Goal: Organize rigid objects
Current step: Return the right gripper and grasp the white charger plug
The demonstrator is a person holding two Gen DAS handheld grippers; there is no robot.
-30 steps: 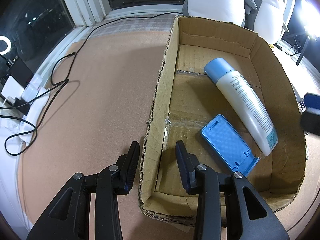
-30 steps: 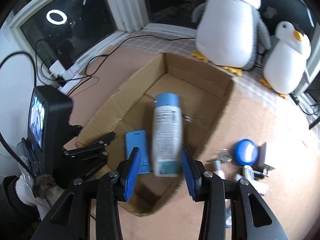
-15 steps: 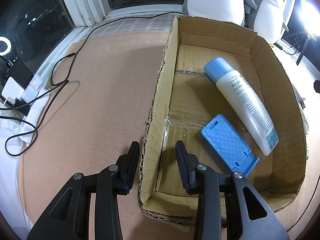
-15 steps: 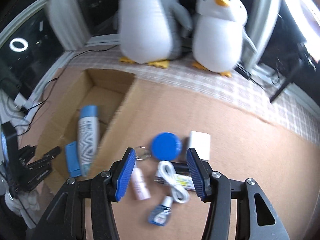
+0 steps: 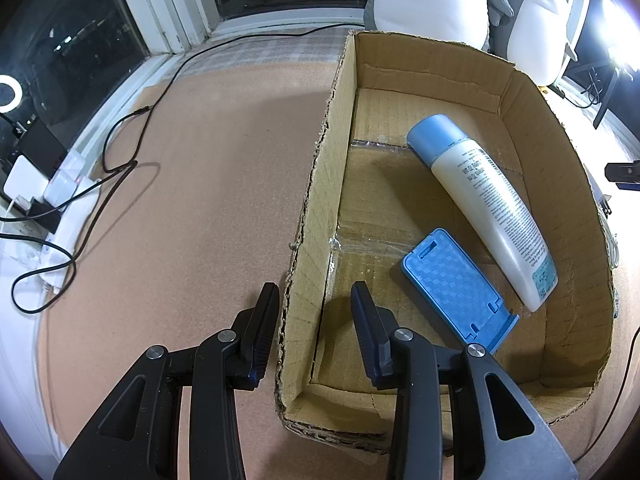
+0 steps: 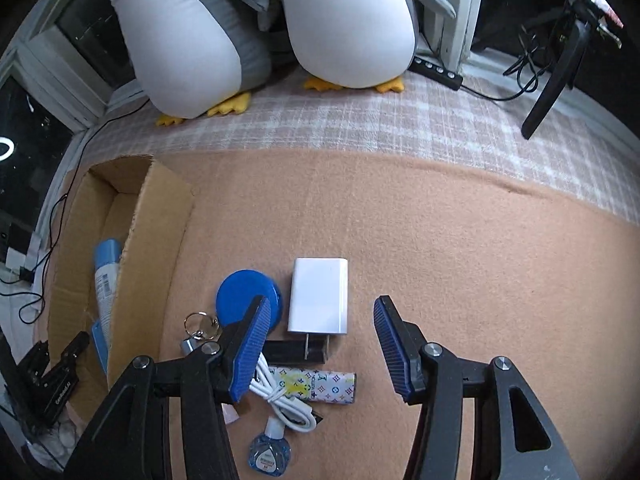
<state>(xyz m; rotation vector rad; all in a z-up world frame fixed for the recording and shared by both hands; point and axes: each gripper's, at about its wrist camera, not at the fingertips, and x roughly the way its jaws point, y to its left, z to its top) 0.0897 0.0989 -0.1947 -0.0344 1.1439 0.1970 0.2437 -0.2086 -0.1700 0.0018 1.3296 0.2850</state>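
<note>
Bracing the cardboard box (image 5: 520, 96) with my left gripper (image 5: 316, 320), I am pinching its near side wall between closed jaws so it is not sliding while I fill it; the lotion bottle (image 5: 488, 200) and blue phone stand (image 5: 452, 284) are already lying inside. My right gripper (image 6: 318, 338) is hanging empty, jaws about half open and just widened, over the white charger (image 6: 319, 296) beside the blue round lid (image 6: 244, 296), likely my next pick.

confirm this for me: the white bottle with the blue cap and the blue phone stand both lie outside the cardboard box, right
Not quite. The left wrist view shows the white bottle with the blue cap and the blue phone stand both lying inside the cardboard box, on its floor.
</note>
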